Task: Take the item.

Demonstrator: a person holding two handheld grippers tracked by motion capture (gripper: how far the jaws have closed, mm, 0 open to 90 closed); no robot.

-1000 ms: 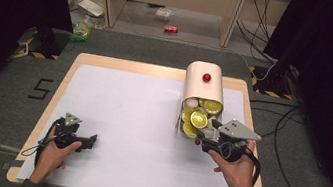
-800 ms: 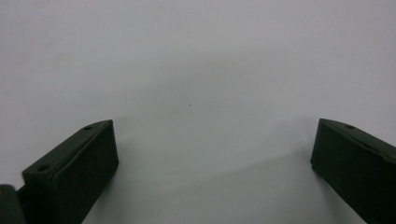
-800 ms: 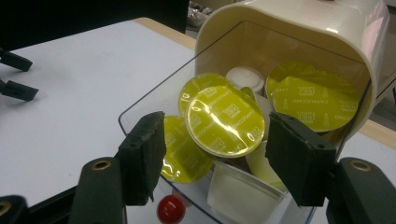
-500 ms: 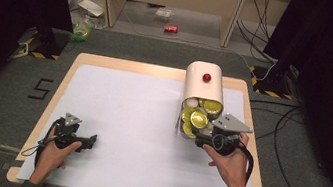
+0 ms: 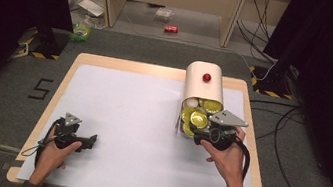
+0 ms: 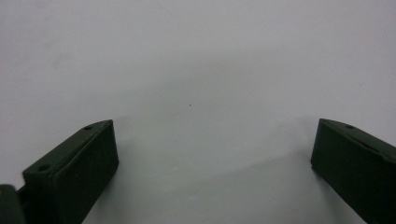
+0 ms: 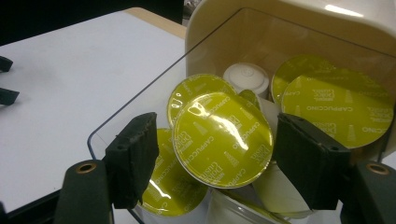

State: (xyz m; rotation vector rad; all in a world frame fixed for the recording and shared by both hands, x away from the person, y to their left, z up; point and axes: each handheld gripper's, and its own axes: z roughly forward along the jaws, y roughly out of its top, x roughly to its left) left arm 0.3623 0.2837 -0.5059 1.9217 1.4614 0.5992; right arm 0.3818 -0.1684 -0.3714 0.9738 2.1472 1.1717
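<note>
A cream capsule dispenser with a red button lies on the right of the white table, with its clear tray facing me. Several yellow-lidded coffee capsules fill the tray. My right gripper is at the tray's mouth. In the right gripper view its jaws stand open on either side of one tilted yellow capsule, and the right gripper has not closed on it. My left gripper rests open on the table at the front left, and in its own view the left gripper has only bare table between its jaws.
The white table top stretches wide between the two hands. A white capsule bottom shows deeper in the tray. Beyond the table are grey floor, cables at the right and a red can.
My right gripper has moved left and forward into the tray's mouth, so its jaws now straddle a yellow capsule. The left hand and gripper have stayed still.
</note>
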